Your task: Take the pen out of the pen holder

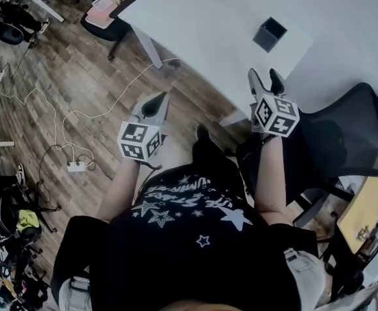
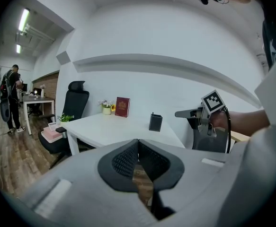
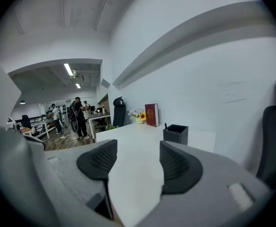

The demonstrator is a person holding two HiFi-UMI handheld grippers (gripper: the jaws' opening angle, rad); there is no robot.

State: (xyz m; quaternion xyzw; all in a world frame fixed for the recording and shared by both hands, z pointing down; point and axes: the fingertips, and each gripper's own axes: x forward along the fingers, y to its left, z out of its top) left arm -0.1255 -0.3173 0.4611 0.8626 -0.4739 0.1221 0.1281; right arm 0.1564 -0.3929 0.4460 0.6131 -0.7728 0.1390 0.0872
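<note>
A dark square pen holder [image 1: 270, 34] stands on the white table [image 1: 208, 24], also seen as the pen holder [image 2: 155, 122] and the pen holder [image 3: 175, 134]. A thin dark pen tip [image 3: 165, 126] sticks up at its left corner. My right gripper [image 1: 263, 80] hovers near the table's front edge, open, with nothing between its jaws [image 3: 133, 162]. My left gripper [image 1: 156, 103] is held over the wooden floor, short of the table, its jaws shut and empty [image 2: 138, 161].
A red book [image 3: 151, 115] and a small flower pot [image 3: 138, 117] stand at the table's far side. A black office chair [image 1: 344, 141] is to my right, another black chair [image 2: 74, 105] beyond the table. A power strip [image 1: 76, 167] and cables lie on the floor. People stand [image 3: 78, 117] far off.
</note>
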